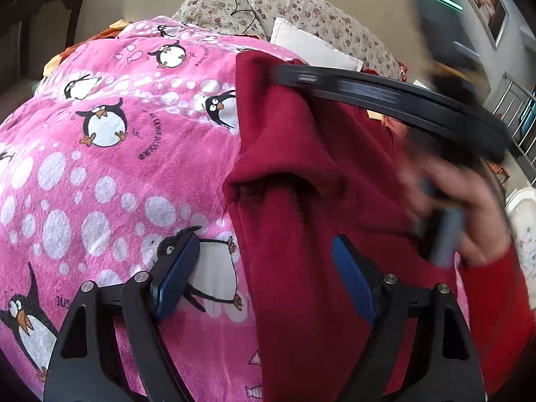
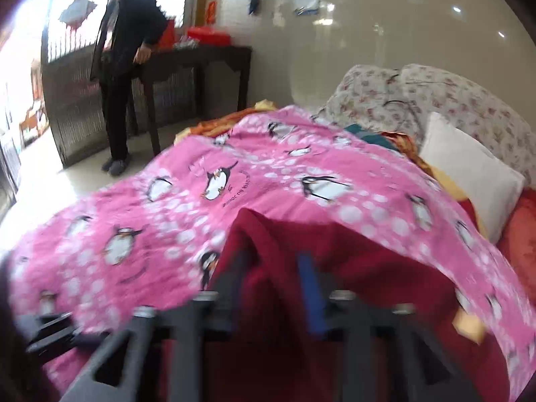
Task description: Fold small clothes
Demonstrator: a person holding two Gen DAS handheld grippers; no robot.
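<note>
One fuzzy maroon fleece garment, rumpled, on plush pink penguin blanket. Left gripper gapes wide, empty, blanket edge at 12 o'clock. Right gripper part-open; grip unclear.

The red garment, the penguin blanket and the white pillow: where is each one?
Red garment (image 1: 301, 154): left wrist view, on its upper body.
Penguin blanket (image 1: 100, 184): left wrist view, on a bare pink stretch.
White pillow (image 2: 469, 174): right wrist view, on its face.

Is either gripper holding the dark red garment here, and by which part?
Left gripper is open, holding nothing. Right gripper has the red garment between its fingers, but blur hides whether it grips.
</note>
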